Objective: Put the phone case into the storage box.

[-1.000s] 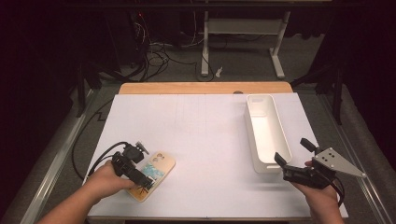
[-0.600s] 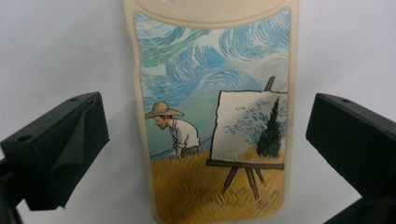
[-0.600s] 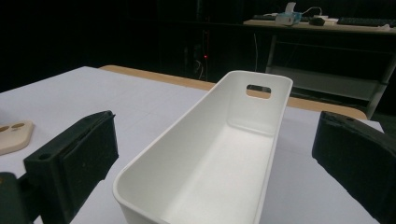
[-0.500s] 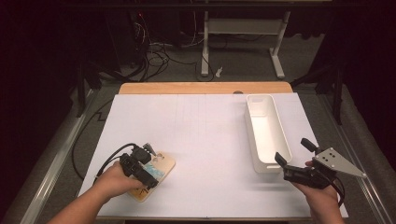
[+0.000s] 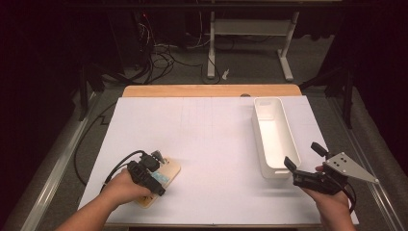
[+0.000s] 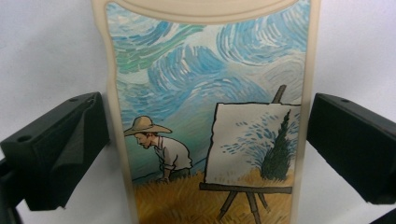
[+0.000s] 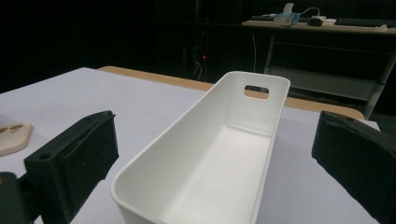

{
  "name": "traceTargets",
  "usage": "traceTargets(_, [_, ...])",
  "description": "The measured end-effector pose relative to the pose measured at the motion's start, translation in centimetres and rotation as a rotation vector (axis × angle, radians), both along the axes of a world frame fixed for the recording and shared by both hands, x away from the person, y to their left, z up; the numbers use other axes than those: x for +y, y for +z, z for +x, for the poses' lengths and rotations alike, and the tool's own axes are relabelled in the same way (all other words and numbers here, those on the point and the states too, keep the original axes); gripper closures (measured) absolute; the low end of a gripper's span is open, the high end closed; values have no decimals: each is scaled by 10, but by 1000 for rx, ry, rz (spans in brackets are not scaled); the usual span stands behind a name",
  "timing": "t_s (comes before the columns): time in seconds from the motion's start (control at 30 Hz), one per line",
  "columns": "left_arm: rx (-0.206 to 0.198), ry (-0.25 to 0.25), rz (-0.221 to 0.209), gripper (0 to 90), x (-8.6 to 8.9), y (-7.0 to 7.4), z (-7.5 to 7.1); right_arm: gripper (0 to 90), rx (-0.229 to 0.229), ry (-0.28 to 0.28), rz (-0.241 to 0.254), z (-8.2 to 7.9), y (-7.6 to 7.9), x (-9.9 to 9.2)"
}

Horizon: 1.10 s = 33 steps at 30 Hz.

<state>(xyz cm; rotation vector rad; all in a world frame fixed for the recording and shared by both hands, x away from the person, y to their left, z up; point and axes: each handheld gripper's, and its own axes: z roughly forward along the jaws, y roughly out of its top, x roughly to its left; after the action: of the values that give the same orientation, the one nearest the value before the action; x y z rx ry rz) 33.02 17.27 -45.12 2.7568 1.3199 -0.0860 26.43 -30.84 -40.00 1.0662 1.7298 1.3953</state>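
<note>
The left tool (image 5: 156, 179) has come down over the phone case (image 5: 166, 169) near the table's front left corner; its jaws are spread, one on each long side of the case, not yet gripping. A pinch looks next. The right tool (image 5: 304, 161), jaws spread, waits at the near end of the bin (image 5: 275, 126).

The counter (image 5: 211, 91) has a wooden top under a white sheet (image 5: 211, 134) that covers nearly all of it — a bare strip shows at 12 o'clock. Beyond it lies a grey floor (image 5: 250, 72) with tangled cables (image 5: 163, 53) at 11 o'clock and a white desk frame (image 5: 250, 33) at 12 o'clock. The room behind is dark.
</note>
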Motion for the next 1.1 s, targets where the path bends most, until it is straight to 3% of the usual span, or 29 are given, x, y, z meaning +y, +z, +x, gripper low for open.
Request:
traceTargets(0.13, [-15,-32,26,6,-2,-2,-1,9,-1,-1,0,0,0,0])
traceTargets(0.63, [-4,-30,42,17,-4,-3,0,11,0,0,0,0,0,1])
traceTargets(0.83, [-19,-23,26,93,0,1,-1,13,4,0,2,1,-1,1])
traceTargets(1.1, [-23,-19,20,104,1,2,-2,14,3,-3,7,0,-1,1])
